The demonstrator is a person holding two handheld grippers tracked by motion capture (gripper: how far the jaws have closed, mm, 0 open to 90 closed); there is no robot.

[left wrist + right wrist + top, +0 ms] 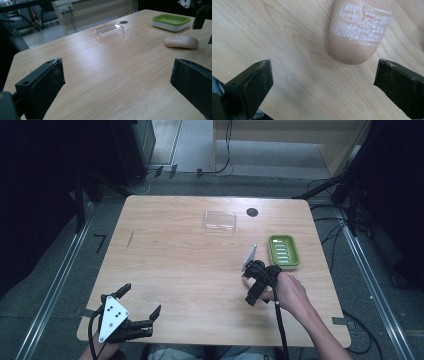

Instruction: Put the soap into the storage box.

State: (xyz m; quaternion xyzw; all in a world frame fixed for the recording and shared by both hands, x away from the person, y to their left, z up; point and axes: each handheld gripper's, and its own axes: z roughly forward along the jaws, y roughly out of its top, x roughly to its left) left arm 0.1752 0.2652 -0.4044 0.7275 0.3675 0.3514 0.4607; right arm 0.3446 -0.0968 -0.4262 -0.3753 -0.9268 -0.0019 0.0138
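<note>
A tan bar of soap [359, 30] with a whitish scuffed stamp lies on the wooden table [175, 265], just ahead of my right gripper [323, 80]. That gripper's jaws stand wide open above the table, apart from the soap. In the high view my right gripper [248, 284] hovers left of the green soap dish [283, 251] and covers most of the soap. My left gripper [141, 300] is open and holds nothing at the table's near left corner. Its own view shows the soap [181, 41], the dish [171, 22] and a clear plastic lid [108, 31] farther off.
The clear lid [220, 220] lies at the far middle of the table, beside a dark round cable hole [252, 212]. A cable trails from the right gripper toward the near edge. Metal rails and dark stands flank the table on the floor.
</note>
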